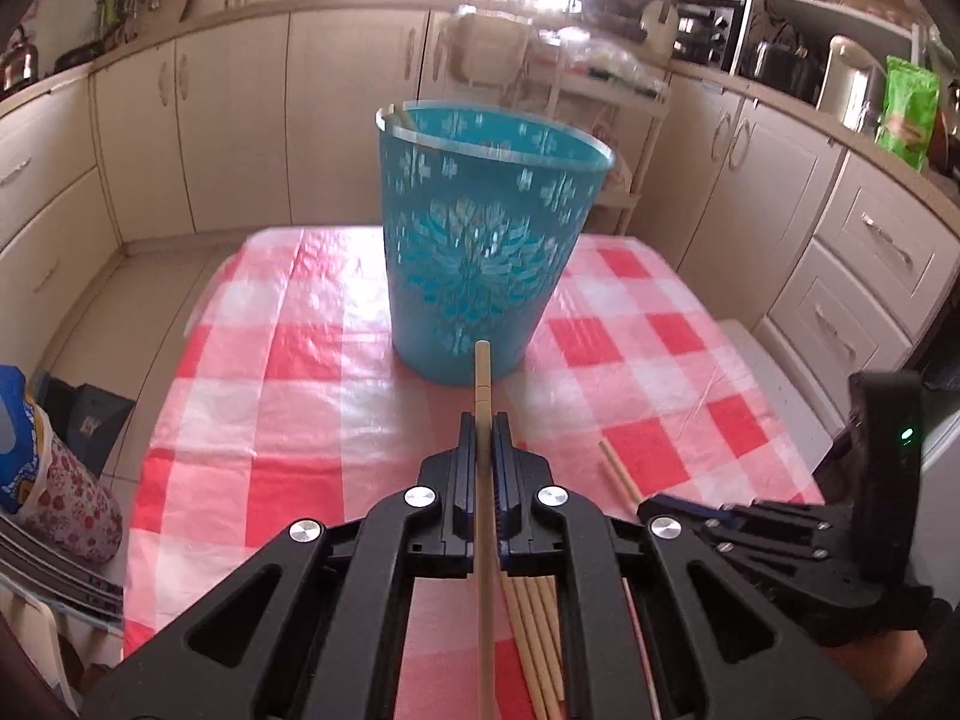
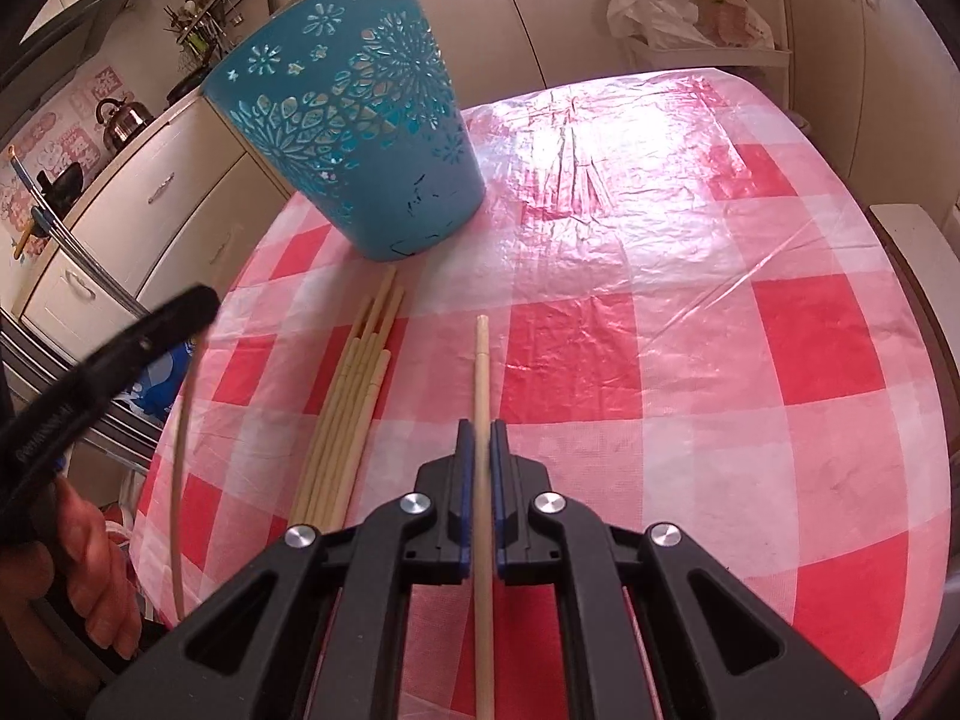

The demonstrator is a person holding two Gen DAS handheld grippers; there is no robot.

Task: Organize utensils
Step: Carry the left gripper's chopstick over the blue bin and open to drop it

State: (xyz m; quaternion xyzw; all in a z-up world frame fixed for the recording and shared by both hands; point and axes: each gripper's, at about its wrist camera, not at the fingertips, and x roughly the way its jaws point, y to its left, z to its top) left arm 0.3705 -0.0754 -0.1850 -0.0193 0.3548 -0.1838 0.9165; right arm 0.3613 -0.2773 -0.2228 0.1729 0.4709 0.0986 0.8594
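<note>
Left gripper (image 1: 483,420) & right gripper (image 2: 482,426) each pinch one chopstick (image 1: 483,372); blue basket (image 1: 480,240) near table's (image 2: 720,360) far edge.

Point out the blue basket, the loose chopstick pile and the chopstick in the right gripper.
blue basket (image 1: 480,252), left wrist view, front wall.
chopstick pile (image 2: 354,396), right wrist view, middle of the bundle.
held chopstick (image 2: 480,360), right wrist view, shaft beyond the right gripper (image 2: 480,438).

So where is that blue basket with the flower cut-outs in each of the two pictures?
Left wrist view: the blue basket stands upright at centre, straight beyond the fingers.
Right wrist view: the blue basket sits upper left, leaning in the fisheye.
Shared landmark: the red-and-white checked tablecloth it stands on.
</note>
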